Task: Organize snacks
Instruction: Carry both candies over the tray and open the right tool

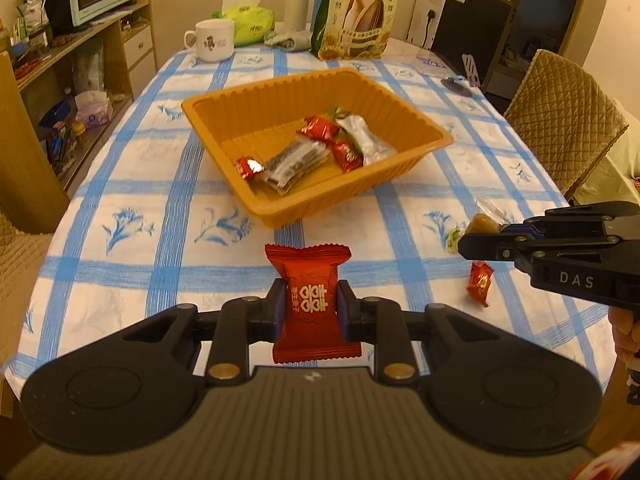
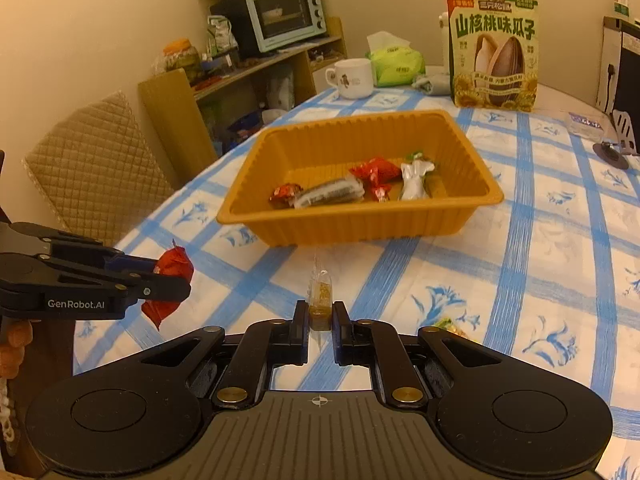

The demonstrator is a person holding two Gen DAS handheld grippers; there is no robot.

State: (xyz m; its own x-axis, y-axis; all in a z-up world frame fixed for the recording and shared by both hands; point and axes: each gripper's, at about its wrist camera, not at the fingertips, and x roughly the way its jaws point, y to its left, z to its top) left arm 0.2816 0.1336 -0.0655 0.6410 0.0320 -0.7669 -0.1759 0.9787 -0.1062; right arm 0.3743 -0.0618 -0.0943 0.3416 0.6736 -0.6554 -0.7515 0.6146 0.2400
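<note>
My left gripper is shut on a red candy packet with white characters, held above the near part of the table. My right gripper is shut on a small brown candy in clear wrap. From the left wrist view that right gripper comes in from the right with the brown candy at its tip. An orange ribbed tray sits mid-table and holds several wrapped snacks, red, silver and dark. In the right wrist view the tray lies ahead, and the left gripper holds the red packet at left.
A small red candy and a green-wrapped one lie loose on the blue-checked tablecloth at right. A sunflower-seed bag, white mug, tissue pack and thermos stand at the far end. Quilted chairs flank the table; shelves with an oven stand left.
</note>
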